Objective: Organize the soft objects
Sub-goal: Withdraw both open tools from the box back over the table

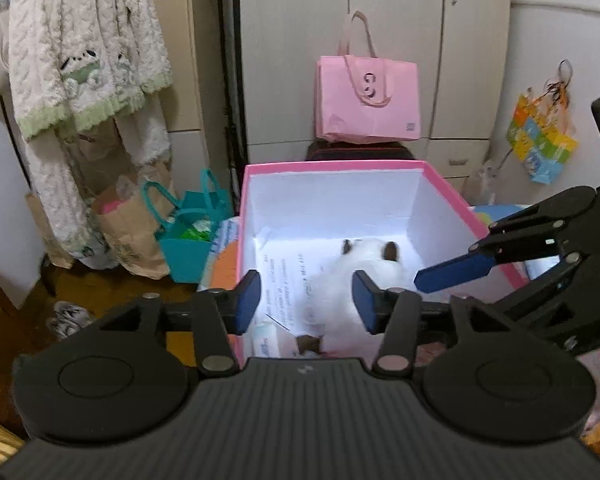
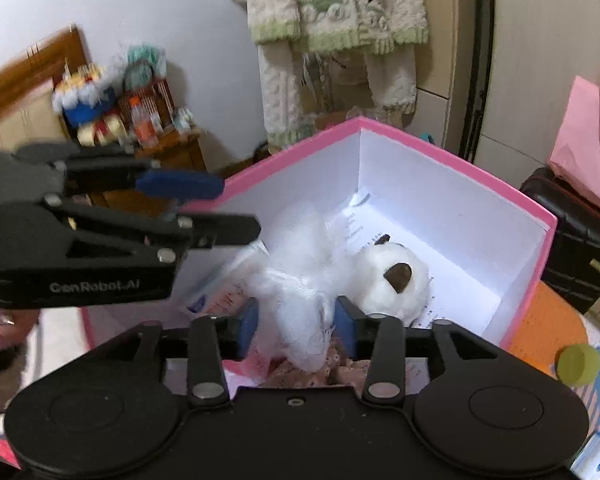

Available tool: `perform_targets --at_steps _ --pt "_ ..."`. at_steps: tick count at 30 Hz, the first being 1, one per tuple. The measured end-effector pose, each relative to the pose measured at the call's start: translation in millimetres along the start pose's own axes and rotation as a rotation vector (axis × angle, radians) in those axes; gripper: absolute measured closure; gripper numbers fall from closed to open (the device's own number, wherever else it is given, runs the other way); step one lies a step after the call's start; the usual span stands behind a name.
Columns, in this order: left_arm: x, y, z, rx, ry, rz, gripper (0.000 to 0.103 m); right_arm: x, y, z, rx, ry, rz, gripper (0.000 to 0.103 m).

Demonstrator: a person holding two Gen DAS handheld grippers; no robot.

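1 pink box (image 1: 496,236) w/ 1 white plush (image 2: 388,276) + 1 gauzy cloth (image 2: 300,292) inside; 2 hand-held grippers, left (image 1: 306,300) & right (image 2: 296,322), both apart.

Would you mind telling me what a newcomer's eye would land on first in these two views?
The pink box with white inner walls fills the middle, with a white plush toy with dark brown ears lying inside on printed paper. Both grippers hang over it: the right gripper has fluffy white fabric between its parted jaws, while the left gripper is open. Behind, a pink tote bag stands against the wardrobe.
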State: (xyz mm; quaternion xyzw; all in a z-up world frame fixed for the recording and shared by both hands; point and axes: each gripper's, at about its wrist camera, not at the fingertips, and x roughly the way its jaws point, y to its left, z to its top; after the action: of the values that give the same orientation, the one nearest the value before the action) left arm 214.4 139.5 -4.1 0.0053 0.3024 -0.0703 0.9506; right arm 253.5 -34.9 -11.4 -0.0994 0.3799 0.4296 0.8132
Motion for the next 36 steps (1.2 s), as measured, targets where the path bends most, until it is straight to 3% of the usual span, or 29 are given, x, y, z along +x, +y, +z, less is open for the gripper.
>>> perform_targets --at_steps 6,21,28,36 --pt "-22.8 -4.8 -2.9 0.017 -0.001 -0.028 0.042 -37.3 6.7 -15.9 -0.012 -0.052 -0.035 0.048" --pt "-84.6 -39.7 -1.5 0.105 0.041 -0.115 0.035 -113.4 43.2 -50.3 -0.074 -0.077 -0.134 0.043" --pt "-105.5 -71.5 -9.3 0.191 0.047 -0.15 0.032 -147.4 64.4 -72.2 -0.114 -0.093 -0.16 0.041" --pt "-115.6 -109.6 -16.3 0.248 0.081 -0.238 0.027 -176.2 75.2 -101.3 -0.131 -0.118 -0.193 0.039"
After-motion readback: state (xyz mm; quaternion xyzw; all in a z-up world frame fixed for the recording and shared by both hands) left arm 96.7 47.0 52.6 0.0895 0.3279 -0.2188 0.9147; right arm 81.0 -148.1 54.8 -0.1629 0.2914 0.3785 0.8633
